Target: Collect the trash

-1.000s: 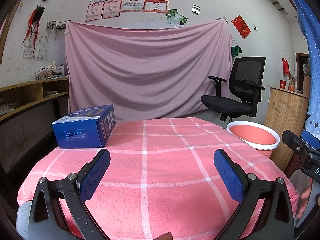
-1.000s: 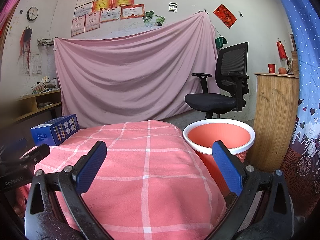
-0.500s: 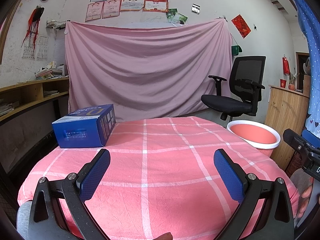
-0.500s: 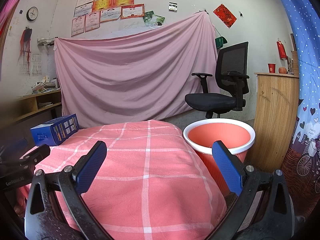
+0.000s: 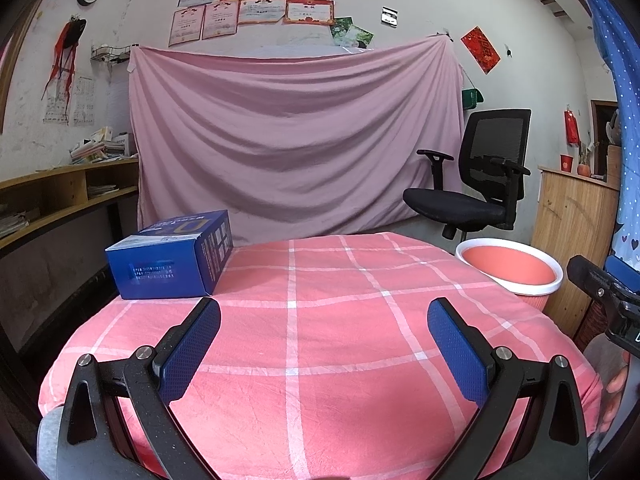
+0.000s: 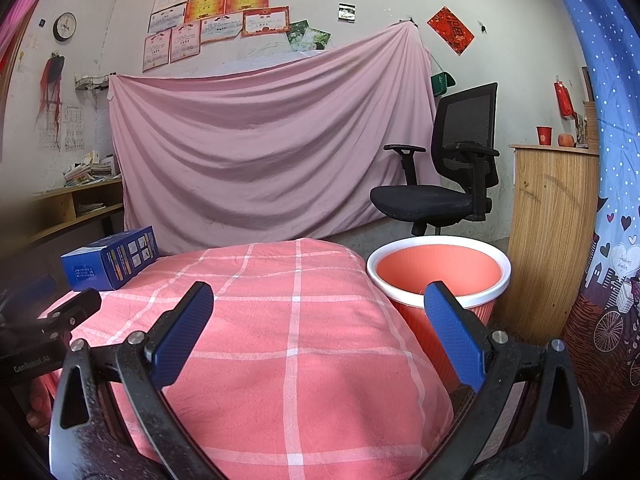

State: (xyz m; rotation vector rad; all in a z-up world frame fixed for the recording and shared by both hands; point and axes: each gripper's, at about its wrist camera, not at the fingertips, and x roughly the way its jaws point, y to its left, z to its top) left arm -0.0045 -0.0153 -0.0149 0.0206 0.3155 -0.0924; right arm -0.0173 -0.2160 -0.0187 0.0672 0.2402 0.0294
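A blue cardboard box (image 5: pixel 172 258) lies at the far left of the table with the pink checked cloth (image 5: pixel 320 320); the right wrist view shows the same box (image 6: pixel 110 258) at its left. A salmon bin with a white rim (image 6: pixel 438 270) stands on the floor just off the table's right edge, also seen as the bin (image 5: pixel 510 268) in the left wrist view. My left gripper (image 5: pixel 324 320) hovers open over the near middle of the cloth, holding nothing. My right gripper (image 6: pixel 320 304) is open and empty near the table's right side, its right finger in front of the bin.
A black office chair (image 5: pixel 476 188) stands behind the bin. A wooden cabinet (image 6: pixel 552 232) is right of it. Pink sheet (image 5: pixel 296 148) hangs on the back wall. Wooden shelves (image 5: pixel 60 196) run along the left. Blue curtain (image 6: pixel 612 160) hangs at far right.
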